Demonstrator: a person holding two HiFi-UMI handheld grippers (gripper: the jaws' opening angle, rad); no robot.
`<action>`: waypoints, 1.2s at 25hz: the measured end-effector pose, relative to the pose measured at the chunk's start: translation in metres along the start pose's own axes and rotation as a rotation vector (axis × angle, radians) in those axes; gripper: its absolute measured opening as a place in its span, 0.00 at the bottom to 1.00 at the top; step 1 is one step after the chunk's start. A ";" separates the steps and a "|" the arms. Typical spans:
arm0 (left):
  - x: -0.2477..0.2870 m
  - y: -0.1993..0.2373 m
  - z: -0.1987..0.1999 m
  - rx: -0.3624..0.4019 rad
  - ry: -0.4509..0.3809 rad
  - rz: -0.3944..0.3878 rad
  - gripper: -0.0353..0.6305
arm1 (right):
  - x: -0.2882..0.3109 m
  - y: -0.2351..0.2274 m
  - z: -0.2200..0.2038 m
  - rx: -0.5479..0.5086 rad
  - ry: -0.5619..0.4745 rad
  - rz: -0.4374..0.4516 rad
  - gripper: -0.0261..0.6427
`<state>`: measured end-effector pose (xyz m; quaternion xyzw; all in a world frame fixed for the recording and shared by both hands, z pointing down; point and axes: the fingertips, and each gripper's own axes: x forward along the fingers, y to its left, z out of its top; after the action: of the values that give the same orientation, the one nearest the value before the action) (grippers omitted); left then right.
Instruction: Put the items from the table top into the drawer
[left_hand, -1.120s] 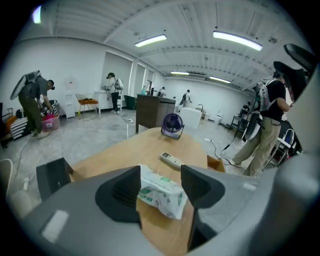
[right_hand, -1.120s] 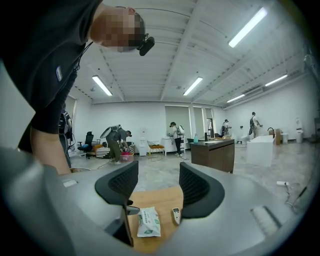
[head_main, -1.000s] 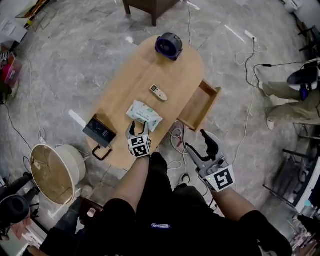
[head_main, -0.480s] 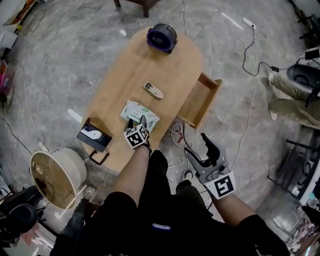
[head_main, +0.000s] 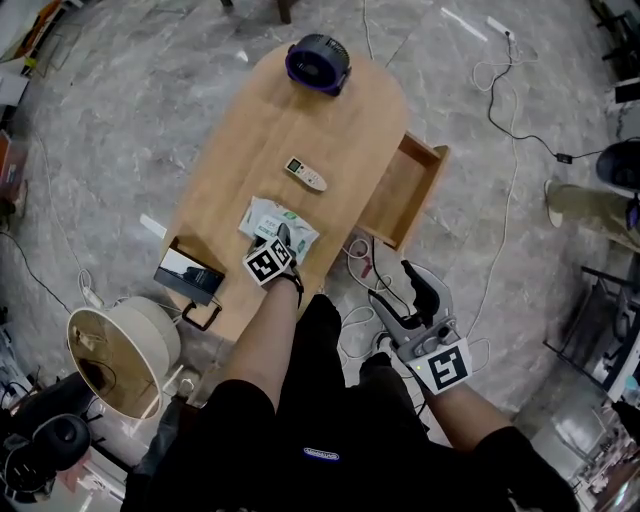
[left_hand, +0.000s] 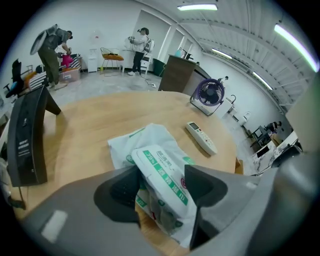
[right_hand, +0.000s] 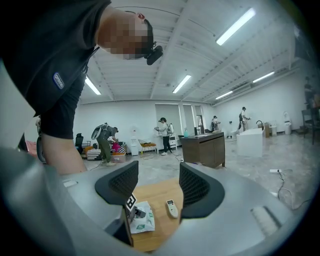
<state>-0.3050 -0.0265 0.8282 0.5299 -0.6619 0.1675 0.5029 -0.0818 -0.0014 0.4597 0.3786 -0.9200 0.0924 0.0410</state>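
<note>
A white-and-green wipes pack (head_main: 268, 219) lies near the front edge of the oval wooden table (head_main: 250, 140). My left gripper (head_main: 283, 243) is open, one jaw on each side of the pack's near end (left_hand: 162, 170). A white remote (head_main: 305, 174) lies beyond the pack, and a purple fan (head_main: 317, 62) stands at the far end. The wooden drawer (head_main: 412, 190) is pulled out of the table's right side. My right gripper (head_main: 392, 283) is open and empty, held off the table over the floor below the drawer. The right gripper view shows the pack (right_hand: 142, 223) and the remote (right_hand: 171, 208).
A dark device on a stand (head_main: 188, 272) sits at the table's front left corner, seen as a black slab (left_hand: 27, 135) in the left gripper view. A round beige basket (head_main: 115, 345) stands on the floor left of me. Cables (head_main: 362, 268) trail under the drawer. A person's legs (head_main: 590, 205) are at right.
My left gripper moved forward along the table until its jaws came round the wipes pack. The right gripper stayed about where it was.
</note>
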 end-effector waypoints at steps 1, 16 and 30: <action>0.001 0.001 0.000 -0.009 0.006 0.001 0.49 | 0.000 0.001 -0.002 0.002 0.002 0.001 0.44; -0.012 -0.014 0.021 0.024 0.009 -0.204 0.13 | 0.003 0.005 -0.008 0.002 0.017 0.020 0.41; -0.051 -0.012 0.017 0.150 0.040 -0.277 0.09 | 0.019 0.005 0.008 0.013 0.002 -0.003 0.39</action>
<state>-0.3067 -0.0167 0.7744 0.6488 -0.5578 0.1563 0.4934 -0.0990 -0.0128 0.4535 0.3803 -0.9187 0.0988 0.0398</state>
